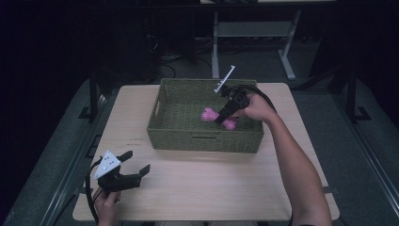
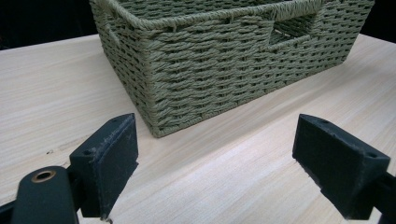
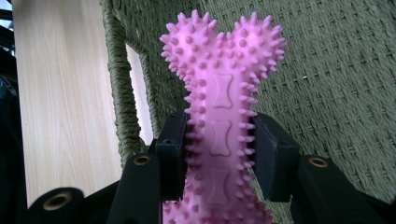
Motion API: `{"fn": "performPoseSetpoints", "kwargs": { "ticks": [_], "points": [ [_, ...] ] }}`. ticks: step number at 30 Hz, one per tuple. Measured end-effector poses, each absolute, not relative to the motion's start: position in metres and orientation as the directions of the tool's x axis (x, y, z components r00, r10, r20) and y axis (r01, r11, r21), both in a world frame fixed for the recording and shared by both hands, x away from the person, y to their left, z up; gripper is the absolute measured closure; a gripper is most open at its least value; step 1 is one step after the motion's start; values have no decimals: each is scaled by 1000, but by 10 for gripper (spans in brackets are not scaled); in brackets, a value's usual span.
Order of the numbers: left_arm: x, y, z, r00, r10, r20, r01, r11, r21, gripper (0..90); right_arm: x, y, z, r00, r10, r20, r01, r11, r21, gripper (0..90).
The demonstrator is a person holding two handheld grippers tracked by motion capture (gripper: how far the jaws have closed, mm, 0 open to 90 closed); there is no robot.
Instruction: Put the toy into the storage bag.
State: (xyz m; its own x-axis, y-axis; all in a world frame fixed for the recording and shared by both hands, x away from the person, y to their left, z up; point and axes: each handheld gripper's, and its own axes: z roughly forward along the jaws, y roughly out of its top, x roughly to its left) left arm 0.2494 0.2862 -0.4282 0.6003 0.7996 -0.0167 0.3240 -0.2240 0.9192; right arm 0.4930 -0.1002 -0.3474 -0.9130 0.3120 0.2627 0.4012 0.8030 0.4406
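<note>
Right gripper [image 1: 222,117]: reaches down into the woven basket [image 1: 204,139] from its far right side, jaws clamped on the narrow shank of the pink spiked bone toy [image 1: 212,116]; gripping the thin waist rather than a knobby end probably gives the pads a firmer seat.

Bone toy: inside the basket, near the middle of its floor. In the right gripper view the toy [image 3: 219,116] runs straight out between the pads, its forked end pointing toward the basket wall. Whether it rests on the weave or hangs just above it, I cannot tell.

Left gripper [image 1: 137,169]: low over the bare wooden table [image 1: 211,188] at the near left, well apart from the basket, jaws spread wide with nothing between them. It looks parked out of the way, leaving the other hand room to work.

Basket: sits toward the far half of the table; in the left gripper view its near corner [image 2: 159,116] faces the open jaws.

Step in hand: my guess is either setting the toy down in the basket or lifting it out.
</note>
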Motion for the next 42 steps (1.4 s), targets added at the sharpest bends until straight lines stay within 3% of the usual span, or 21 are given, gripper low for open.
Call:
{"fn": "performPoseSetpoints", "kwargs": {
  "ticks": [42],
  "points": [
    [250, 285, -429, 604, 797, -21, 325, -222, 919, 139, 496, -106, -375, -889, 359, 285, 450, 802, 392, 578]
  ]
}}
